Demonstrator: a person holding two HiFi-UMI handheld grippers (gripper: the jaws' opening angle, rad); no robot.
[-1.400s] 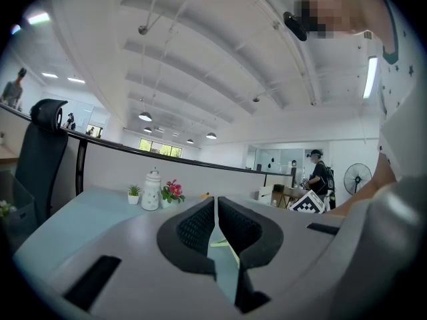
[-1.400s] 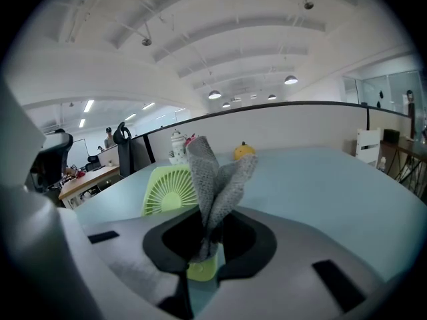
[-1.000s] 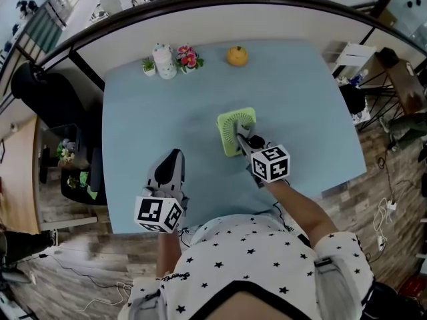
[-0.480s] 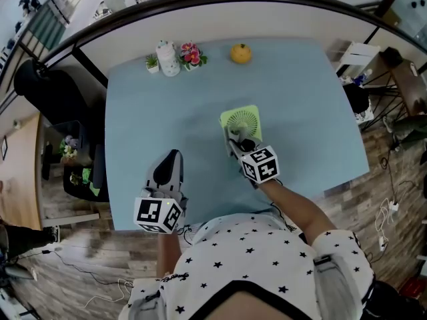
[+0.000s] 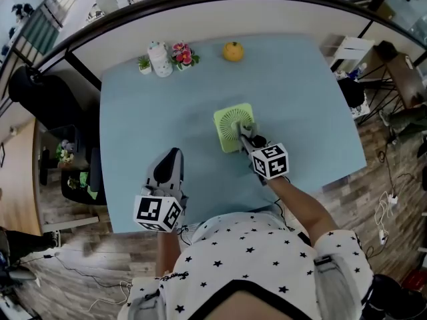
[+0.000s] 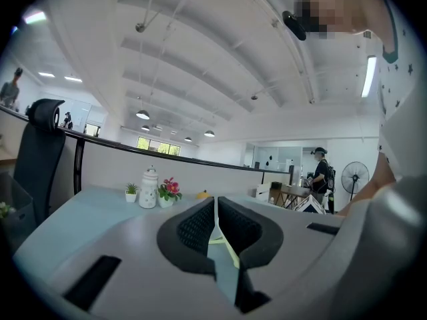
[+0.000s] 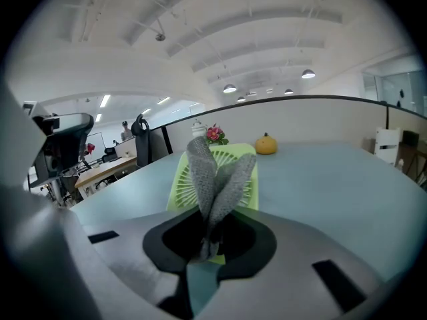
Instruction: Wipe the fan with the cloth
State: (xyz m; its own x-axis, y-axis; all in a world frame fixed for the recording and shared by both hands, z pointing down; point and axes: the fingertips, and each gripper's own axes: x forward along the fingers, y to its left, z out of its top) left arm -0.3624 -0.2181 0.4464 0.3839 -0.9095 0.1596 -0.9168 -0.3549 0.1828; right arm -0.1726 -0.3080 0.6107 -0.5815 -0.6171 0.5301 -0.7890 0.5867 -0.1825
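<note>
A small square green fan (image 5: 233, 127) stands on the light blue table (image 5: 147, 112) near its middle; its white grille (image 7: 212, 179) faces the right gripper view. My right gripper (image 5: 250, 139) is shut on a folded grey cloth (image 7: 210, 179), which sticks up between the jaws against the fan's front. My left gripper (image 5: 168, 173) rests at the table's near left edge, apart from the fan, its jaws shut with nothing between them (image 6: 216, 229).
At the table's far edge stand a white jar (image 5: 160, 59), a small potted plant (image 5: 144, 64), pink flowers (image 5: 182, 54) and an orange pumpkin-like ornament (image 5: 233, 51). A dark office chair (image 5: 40, 92) is left of the table. People stand in the far background.
My right gripper with the cloth shifted left and nearer, then back right and slightly farther, rubbing over the fan's front. The left gripper stayed put.
</note>
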